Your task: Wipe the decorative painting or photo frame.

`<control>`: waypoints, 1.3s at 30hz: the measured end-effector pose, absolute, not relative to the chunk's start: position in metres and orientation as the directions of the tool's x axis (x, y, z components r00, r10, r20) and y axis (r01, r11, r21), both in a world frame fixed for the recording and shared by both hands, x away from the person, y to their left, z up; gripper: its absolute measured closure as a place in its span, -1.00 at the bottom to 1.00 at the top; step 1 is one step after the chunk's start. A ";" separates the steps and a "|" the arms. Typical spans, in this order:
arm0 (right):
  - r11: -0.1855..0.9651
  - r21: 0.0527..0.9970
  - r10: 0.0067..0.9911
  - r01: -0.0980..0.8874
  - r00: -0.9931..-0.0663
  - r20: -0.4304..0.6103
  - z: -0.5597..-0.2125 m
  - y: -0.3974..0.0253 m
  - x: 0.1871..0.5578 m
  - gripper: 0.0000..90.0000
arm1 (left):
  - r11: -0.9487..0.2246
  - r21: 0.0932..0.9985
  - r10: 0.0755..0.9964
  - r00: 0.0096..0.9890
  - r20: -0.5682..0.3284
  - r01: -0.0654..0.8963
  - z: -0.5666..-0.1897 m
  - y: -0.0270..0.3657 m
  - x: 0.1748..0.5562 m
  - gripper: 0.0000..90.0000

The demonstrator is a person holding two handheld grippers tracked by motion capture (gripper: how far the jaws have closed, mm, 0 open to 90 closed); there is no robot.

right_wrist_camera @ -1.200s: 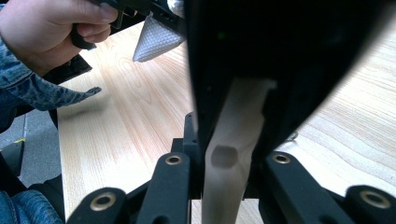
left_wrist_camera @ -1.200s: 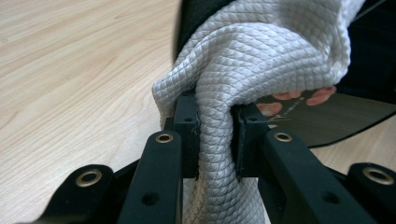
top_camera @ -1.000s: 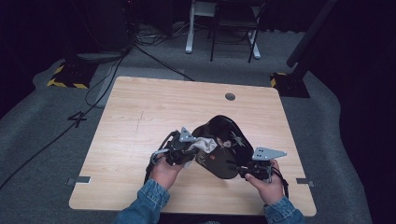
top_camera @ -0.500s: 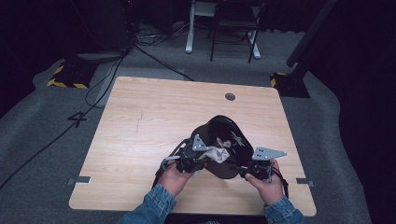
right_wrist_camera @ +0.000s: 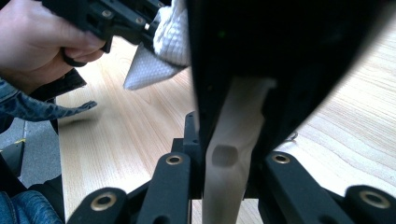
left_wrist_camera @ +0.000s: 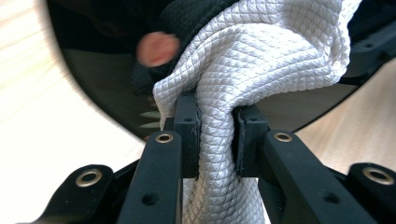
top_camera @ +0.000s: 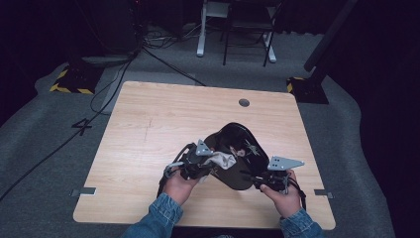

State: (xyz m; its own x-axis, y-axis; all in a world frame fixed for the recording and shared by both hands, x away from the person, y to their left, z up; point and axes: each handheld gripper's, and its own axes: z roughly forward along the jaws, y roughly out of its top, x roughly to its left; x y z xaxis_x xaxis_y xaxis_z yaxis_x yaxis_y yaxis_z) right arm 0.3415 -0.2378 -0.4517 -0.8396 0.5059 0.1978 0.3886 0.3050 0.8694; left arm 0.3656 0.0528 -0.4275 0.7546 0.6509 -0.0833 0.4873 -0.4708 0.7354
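A glossy black pan (top_camera: 242,148) is held tilted above the front middle of the table. Its pale handle (right_wrist_camera: 229,154) sits between the jaws of my right gripper (top_camera: 261,184), which is shut on it. My left gripper (top_camera: 210,167) is shut on a white quilted cloth (top_camera: 224,159), and the cloth is pressed against the pan's near left side. In the left gripper view the cloth (left_wrist_camera: 252,60) bunches up from between the jaws (left_wrist_camera: 215,126) onto the dark pan surface (left_wrist_camera: 102,84). The right gripper view shows the pan (right_wrist_camera: 289,56), the cloth (right_wrist_camera: 170,37) and the left gripper (right_wrist_camera: 107,16) at upper left.
The wooden table (top_camera: 163,119) has a small round hole (top_camera: 243,102) near its far edge. Beyond the table, cables, a chair base (top_camera: 237,44) and stand feet lie on the grey floor.
My left gripper has slid to the right and a little nearer with the cloth, from the pan's left rim onto its surface. The right gripper and pan have hardly moved.
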 end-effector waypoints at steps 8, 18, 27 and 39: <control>0.306 0.869 0.505 0.390 -0.840 0.199 -0.452 -0.238 0.341 0.75 | -0.411 0.745 0.707 0.700 -0.104 0.526 -0.430 0.076 0.376 0.68; 0.293 0.874 0.511 0.388 -0.836 0.200 -0.452 -0.237 0.342 0.75 | -0.422 0.732 0.707 0.700 -0.103 0.534 -0.433 0.073 0.377 0.68; 0.271 0.880 0.525 0.389 -0.826 0.204 -0.453 -0.234 0.346 0.76 | -0.476 0.713 0.662 0.744 -0.094 0.514 -0.439 0.052 0.370 0.68; 0.268 0.880 0.528 0.392 -0.824 0.206 -0.453 -0.234 0.346 0.76 | -0.531 0.694 0.612 0.787 -0.082 0.486 -0.442 0.030 0.360 0.68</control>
State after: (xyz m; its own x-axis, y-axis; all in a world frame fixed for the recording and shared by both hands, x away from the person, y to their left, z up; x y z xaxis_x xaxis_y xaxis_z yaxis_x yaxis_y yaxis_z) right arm 0.3462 -0.2345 -0.4532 -0.8239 0.5280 0.2057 0.3918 0.2685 0.8800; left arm 0.3604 0.0303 -0.4421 0.7867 0.6118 -0.0823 0.4858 -0.5312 0.6941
